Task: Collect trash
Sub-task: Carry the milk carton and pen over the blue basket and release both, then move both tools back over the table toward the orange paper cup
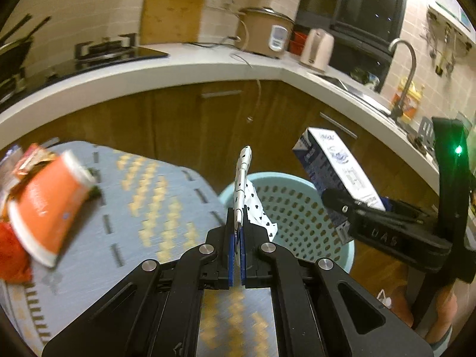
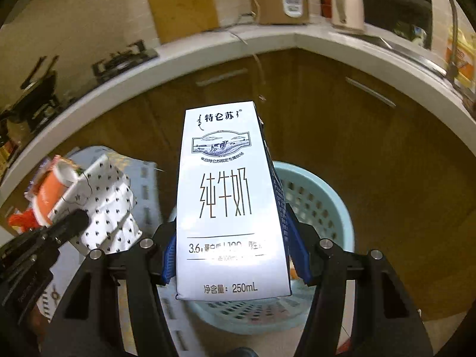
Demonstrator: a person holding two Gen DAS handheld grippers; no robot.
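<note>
White milk carton (image 2: pixel 229 202) between the right gripper (image 2: pixel 235 255) pads, over a probably empty light-blue basket (image 2: pixel 333 208), frame centre.

Pretty clearly a home kitchen: an L-shaped white counter (image 1: pixel 190 68) over brown wood cabinets (image 1: pixel 208 119), with a gas stove (image 1: pixel 101 49), rice cooker (image 1: pixel 263 31), electric kettle (image 1: pixel 316 49) and a sink with a curved faucet (image 1: pixel 406 68). A cutting board (image 1: pixel 174 6) leans on the tiled wall, and utensils hang at the right.

Patterned table (image 1: pixel 154 196), orange cup (image 1: pixel 47 208) lying on it, red wrappers (image 1: pixel 12 253) beside
</note>
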